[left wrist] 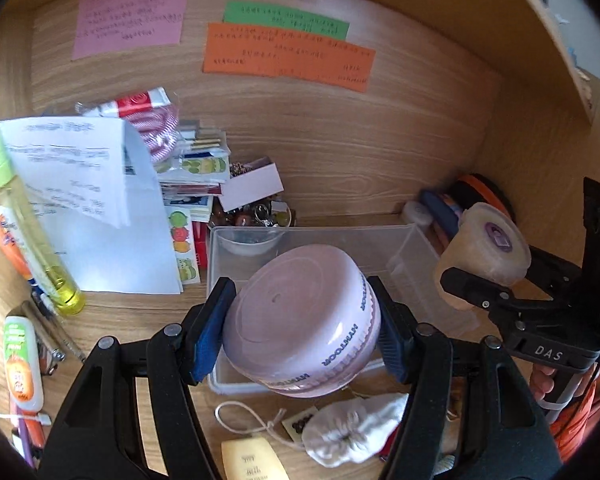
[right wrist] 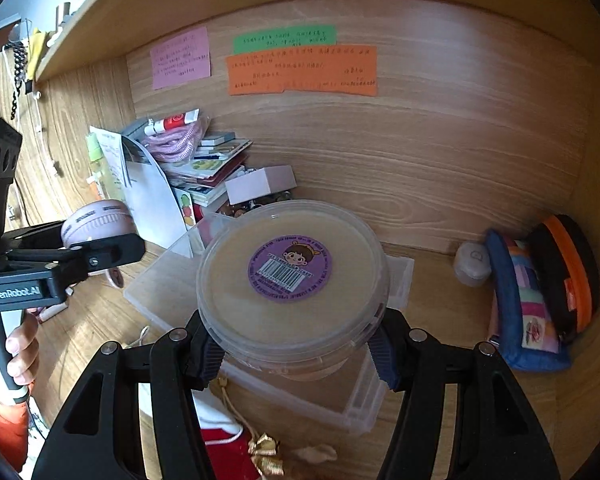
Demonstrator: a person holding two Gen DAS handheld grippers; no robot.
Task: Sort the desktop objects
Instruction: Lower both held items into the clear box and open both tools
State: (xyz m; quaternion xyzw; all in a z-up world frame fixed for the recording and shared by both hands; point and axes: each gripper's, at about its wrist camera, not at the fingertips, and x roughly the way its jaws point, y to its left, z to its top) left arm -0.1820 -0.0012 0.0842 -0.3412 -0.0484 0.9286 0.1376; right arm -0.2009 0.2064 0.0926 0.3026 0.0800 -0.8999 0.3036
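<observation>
My left gripper (left wrist: 300, 328) is shut on a round lilac case (left wrist: 296, 320) with white lettering on its rim, held above a clear plastic storage box (left wrist: 404, 248) on the wooden desk. The right gripper (right wrist: 294, 354) is shut on a clear round tub (right wrist: 292, 276) of beige paste with a purple barcode sticker on its lid, also over the clear box (right wrist: 400, 276). In the left wrist view the tub (left wrist: 484, 248) and right gripper (left wrist: 488, 292) hang at the right. The lilac case (right wrist: 98, 220) and left gripper (right wrist: 96, 256) show at the left of the right wrist view.
A heap of papers (left wrist: 96, 200), sticker sheets and a small white box (left wrist: 252, 186) fills the back left. Yellow-green bottle (left wrist: 28, 220) and tubes lie left. A white drawstring pouch (left wrist: 352, 428) lies in front. Colourful pouches (right wrist: 540, 292) lean at the right wall. Coloured notes (left wrist: 288, 56) hang on the back panel.
</observation>
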